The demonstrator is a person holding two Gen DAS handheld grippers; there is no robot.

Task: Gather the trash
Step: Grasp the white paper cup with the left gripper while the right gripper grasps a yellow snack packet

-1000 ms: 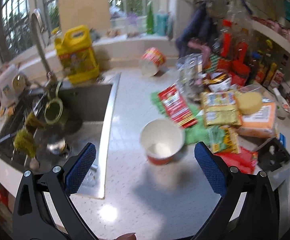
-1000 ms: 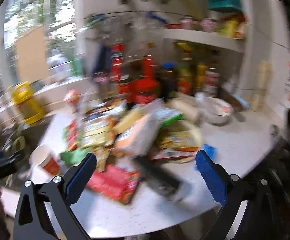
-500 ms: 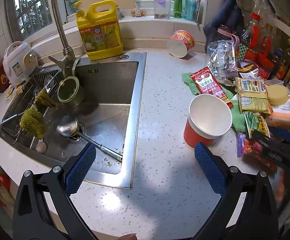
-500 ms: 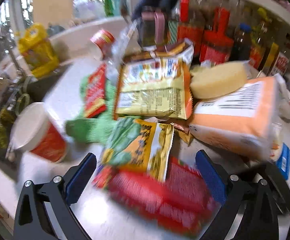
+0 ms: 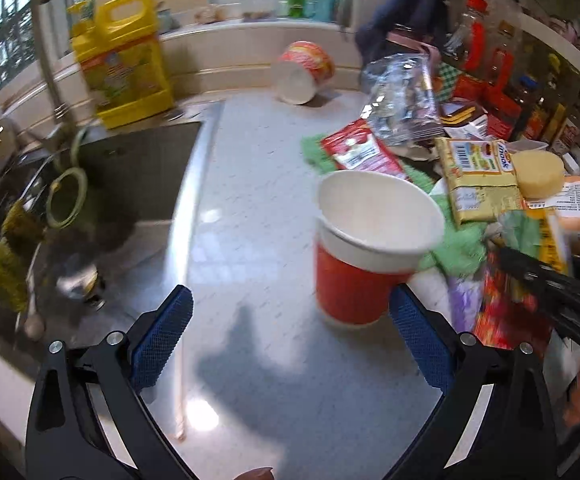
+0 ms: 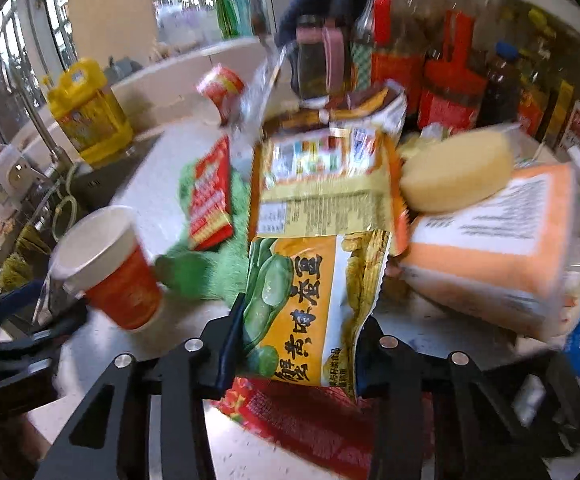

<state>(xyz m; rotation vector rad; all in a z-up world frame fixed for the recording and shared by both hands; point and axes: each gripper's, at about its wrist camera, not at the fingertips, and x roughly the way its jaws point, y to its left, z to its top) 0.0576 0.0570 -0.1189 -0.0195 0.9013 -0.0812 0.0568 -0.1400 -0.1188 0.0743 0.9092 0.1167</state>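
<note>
A red and white paper cup (image 5: 363, 248) stands upright on the white counter, just ahead of my left gripper's right finger; it also shows in the right wrist view (image 6: 110, 268). My left gripper (image 5: 290, 340) is open and empty. My right gripper (image 6: 301, 332) is shut on a yellow and green snack wrapper (image 6: 309, 304) and holds it over a red wrapper (image 6: 305, 424). More wrappers lie in a pile: a red sachet (image 5: 359, 152), a yellow packet (image 5: 475, 176), a clear bag (image 5: 401, 100). A second cup (image 5: 303, 72) lies on its side at the back.
A steel sink (image 5: 138, 168) with a tap, sponges and a yellow detergent jug (image 5: 124, 60) is on the left. Sauce bottles (image 6: 445, 72) line the back right. An orange pack (image 6: 493, 248), a yellow sponge (image 6: 457, 176) and a green cloth (image 6: 206, 264) lie among the wrappers.
My right gripper has closed on the yellow and green snack wrapper and lifted it. My left gripper has moved nearer the upright cup and stays open.
</note>
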